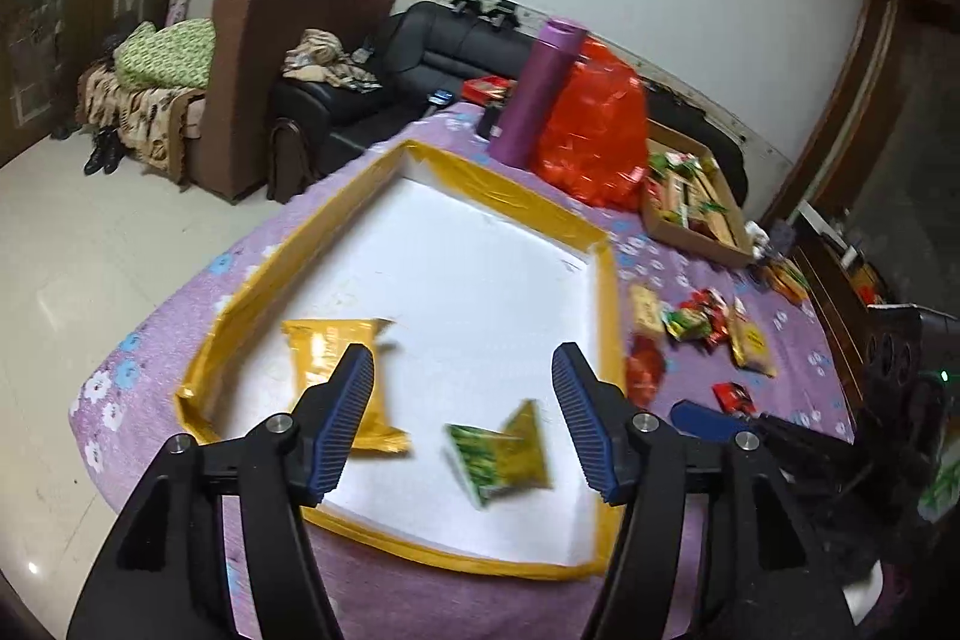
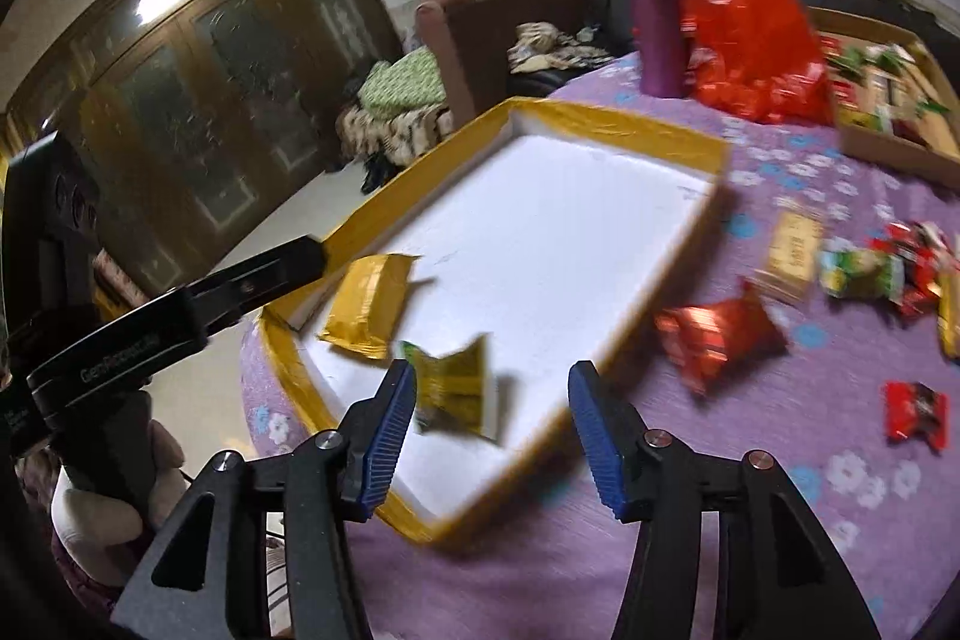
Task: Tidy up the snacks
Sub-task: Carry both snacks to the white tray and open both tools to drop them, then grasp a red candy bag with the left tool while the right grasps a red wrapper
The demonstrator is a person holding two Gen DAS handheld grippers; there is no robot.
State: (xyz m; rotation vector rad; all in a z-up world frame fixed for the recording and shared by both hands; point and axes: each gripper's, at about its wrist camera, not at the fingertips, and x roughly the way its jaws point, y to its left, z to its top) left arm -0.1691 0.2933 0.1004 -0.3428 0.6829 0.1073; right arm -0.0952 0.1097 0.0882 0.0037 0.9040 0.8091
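Note:
A shallow white tray with a yellow taped rim [image 1: 516, 202] [image 2: 606, 115] lies on the purple flowered tablecloth. Inside it lie a yellow snack packet [image 1: 333, 346] [image 2: 369, 304] and a blurred green-and-yellow packet [image 1: 501, 451] [image 2: 453, 388]. My left gripper [image 1: 462, 370] hangs open over the tray's near half, nothing between its blue pads [image 1: 345, 421]. My right gripper [image 2: 492, 382] is open above the tray's near corner, the green packet just beyond its left pad [image 2: 387, 439]. Loose red, green and yellow packets [image 1: 708, 322] [image 2: 717, 334] lie to the tray's right.
A purple bottle [image 1: 537, 88] [image 2: 657, 10] and a red plastic bag [image 1: 594, 130] [image 2: 750, 34] stand behind the tray. A cardboard box of snacks [image 1: 690, 196] [image 2: 888, 112] sits at the back right. Sofas and a tiled floor lie beyond the table's left edge.

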